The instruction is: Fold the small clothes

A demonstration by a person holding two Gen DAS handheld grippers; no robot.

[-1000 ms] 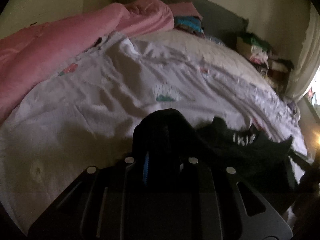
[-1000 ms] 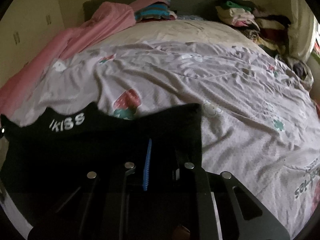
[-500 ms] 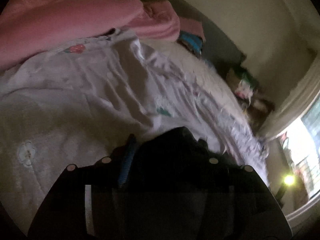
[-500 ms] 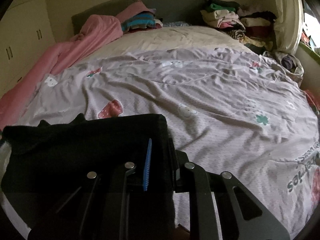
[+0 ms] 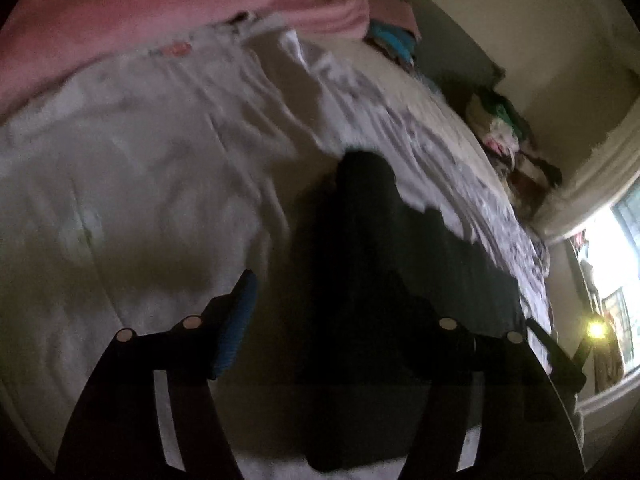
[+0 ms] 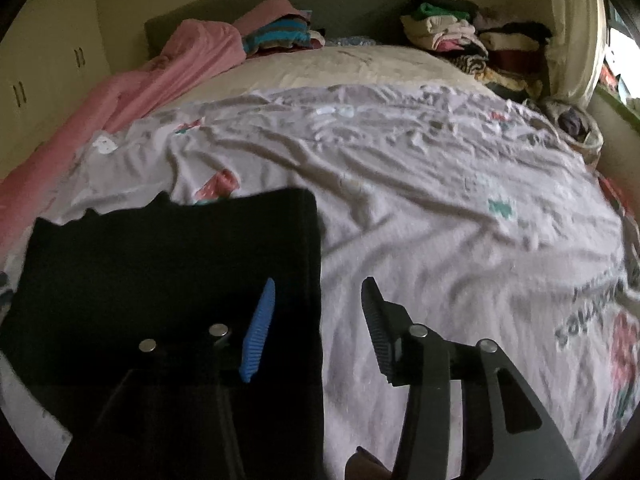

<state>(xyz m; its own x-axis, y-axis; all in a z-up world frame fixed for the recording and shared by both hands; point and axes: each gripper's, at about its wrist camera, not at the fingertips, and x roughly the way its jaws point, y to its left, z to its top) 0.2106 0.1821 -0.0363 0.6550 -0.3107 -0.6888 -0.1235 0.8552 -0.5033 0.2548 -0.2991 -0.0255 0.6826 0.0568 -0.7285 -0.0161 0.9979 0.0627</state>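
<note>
Black garment (image 6: 160, 272) is laid flat on bedsheet (image 6: 440, 208). Both grippers, left (image 5: 340, 312) & right (image 6: 318, 320), are seen spread apart w/ nothing gripped.

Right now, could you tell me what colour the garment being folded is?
Black garment, seen best from the right wrist.

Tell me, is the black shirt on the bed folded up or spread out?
Folded. In the right wrist view the black shirt lies flat on the bedsheet as a neat block with a straight right edge. The right gripper's jaws are open.
</note>
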